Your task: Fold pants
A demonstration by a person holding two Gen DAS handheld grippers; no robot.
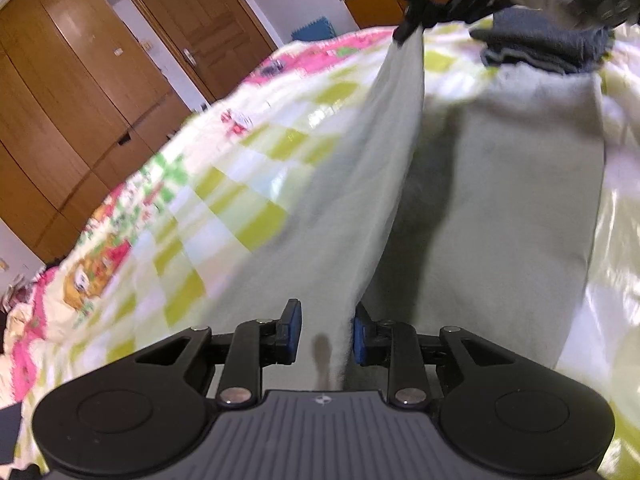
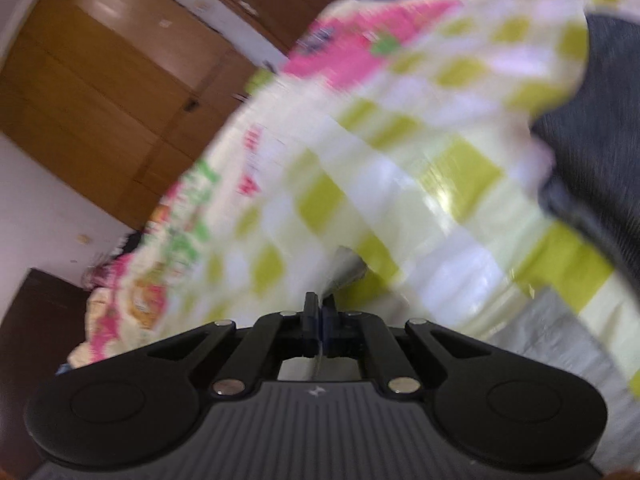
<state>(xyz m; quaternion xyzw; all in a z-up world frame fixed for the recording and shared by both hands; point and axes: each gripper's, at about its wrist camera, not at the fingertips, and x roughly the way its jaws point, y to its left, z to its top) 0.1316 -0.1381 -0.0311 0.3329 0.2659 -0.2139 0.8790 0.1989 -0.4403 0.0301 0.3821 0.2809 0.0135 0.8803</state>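
Though blurred, right gripper [image 2: 320,312] pinches pants [image 1: 500,184]; left gripper [image 1: 324,332] gapes around fabric

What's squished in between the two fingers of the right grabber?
A thin corner of the pale pants is pinched in the right gripper. The right wrist view shows it; the left wrist view shows that gripper lifting the pants leg.

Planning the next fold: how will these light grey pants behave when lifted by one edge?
Probably floppy: the pants hang in a slack ridge from the right gripper. Likely light, since a thin pinch holds them. They may slide on the glossy checked bedspread.
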